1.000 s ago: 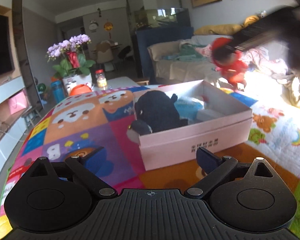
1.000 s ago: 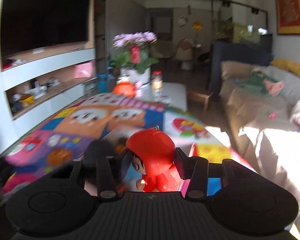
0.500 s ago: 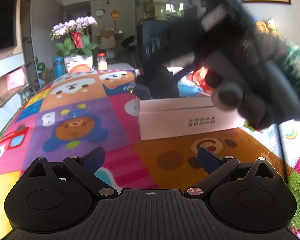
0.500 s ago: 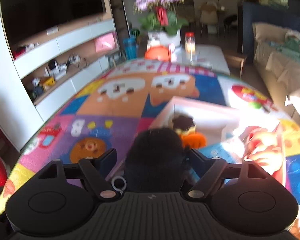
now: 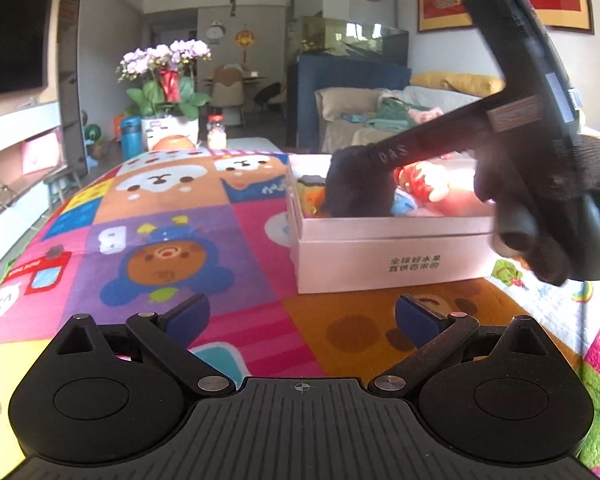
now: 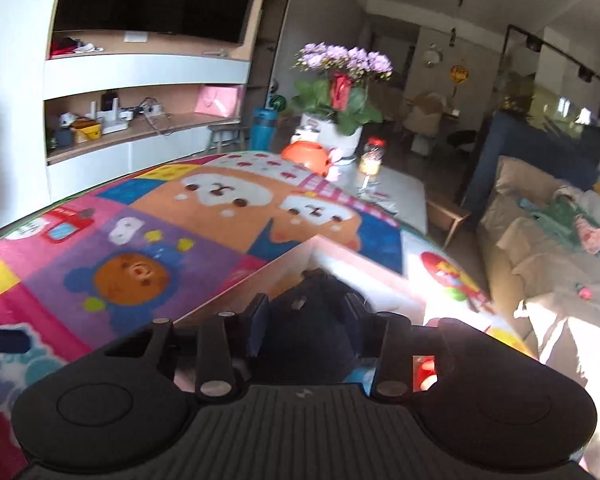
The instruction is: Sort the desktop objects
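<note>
A pink cardboard box stands on the colourful play mat. Inside it sit a black plush toy, a red doll and a small orange item. My right gripper reaches down into the box. Its jaws are closing, and the blue pads press both sides of the black plush toy. A gloved hand holds this gripper. My left gripper hovers open over the mat in front of the box, with nothing between its fingers.
At the mat's far end stand a white flower pot, a blue bottle, a small jar and an orange round object. A sofa lies to the right, and shelves to the left.
The right gripper carried the red doll in, let it go in the box, then opened wide around the black plush toy and closed on it. The left gripper drew back from the box.
</note>
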Available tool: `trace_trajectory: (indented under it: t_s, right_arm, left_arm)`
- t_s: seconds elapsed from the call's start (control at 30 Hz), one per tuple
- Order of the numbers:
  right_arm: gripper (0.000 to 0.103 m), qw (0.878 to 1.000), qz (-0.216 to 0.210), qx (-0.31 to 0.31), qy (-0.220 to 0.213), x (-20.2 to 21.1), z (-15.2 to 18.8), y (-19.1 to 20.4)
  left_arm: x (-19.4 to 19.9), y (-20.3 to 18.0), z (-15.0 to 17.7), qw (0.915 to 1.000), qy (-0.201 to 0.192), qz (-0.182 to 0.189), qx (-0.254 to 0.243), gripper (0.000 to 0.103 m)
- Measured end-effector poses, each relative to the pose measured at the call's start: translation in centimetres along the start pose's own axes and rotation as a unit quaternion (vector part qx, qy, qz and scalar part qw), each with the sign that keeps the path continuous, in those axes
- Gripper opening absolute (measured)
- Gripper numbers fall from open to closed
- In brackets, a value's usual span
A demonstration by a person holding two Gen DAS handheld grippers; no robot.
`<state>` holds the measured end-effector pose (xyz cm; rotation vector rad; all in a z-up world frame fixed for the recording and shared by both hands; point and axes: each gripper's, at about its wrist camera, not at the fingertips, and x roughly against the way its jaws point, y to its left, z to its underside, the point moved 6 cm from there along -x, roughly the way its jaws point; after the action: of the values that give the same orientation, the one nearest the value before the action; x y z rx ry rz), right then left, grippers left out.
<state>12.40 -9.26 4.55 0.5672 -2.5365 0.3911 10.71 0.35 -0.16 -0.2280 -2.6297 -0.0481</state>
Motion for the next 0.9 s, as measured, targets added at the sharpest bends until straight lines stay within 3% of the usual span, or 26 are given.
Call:
trace_trajectory:
  t_s: [0.1,0.2,0.3,0.37,0.5,0.63,0.73,0.83,0.9]
  right_arm:
    - [0.045,0.997,-0.057,-0.032,0.037,0.7,1.1,0.2]
    - [0.051,0.997,-0.042,-0.049,0.046,0.9,1.8,-0.8]
    - [0.069,0.992,-0.056,-0.11,0.033,1.2,1.4,-2.6]
    - [0.074,0.985,-0.078,-0.153,0.018,1.1,0.6,-3.4]
    - [0.074,0.98,-0.095,-0.176,0.024,-1.4,-0.6,-3.3]
    - [0.074,0.97,-0.11,-0.206,0.065,-5.2,0.0,-2.9]
    - [0.06,0.967,-0.107,-0.217,0.079,-5.4,0.2,-3.4]
    - [0.06,0.979,-0.065,-0.192,0.006,-2.3,-1.7,-4.9]
    - [0.06,0.992,0.012,-0.117,-0.054,-0.1,-3.3,-5.0]
  left_arm:
    - [-0.1,0.0,0.0,1.0,0.004,-0.004,-0.005,0.102]
    - [-0.2,-0.1,0.0,1.0,0.006,-0.003,-0.001,0.102]
    - [-0.1,-0.6,-0.1,1.0,0.006,0.005,-0.004,0.102]
    - [0.1,-1.0,-0.2,0.9999,0.007,0.012,-0.008,0.102]
    - [-0.1,-1.8,-1.0,0.9991,0.024,0.033,-0.006,0.102]
    - [-0.7,-1.9,-1.5,0.9992,0.03,0.021,-0.015,0.102]
    - [-0.8,-1.4,-1.5,0.9992,0.033,0.021,-0.006,0.102]
    - [-0.9,-1.1,-1.2,0.999,0.037,0.025,0.004,0.102]
    - [-1.3,-1.2,-1.1,0.9988,0.04,0.026,0.005,0.102]
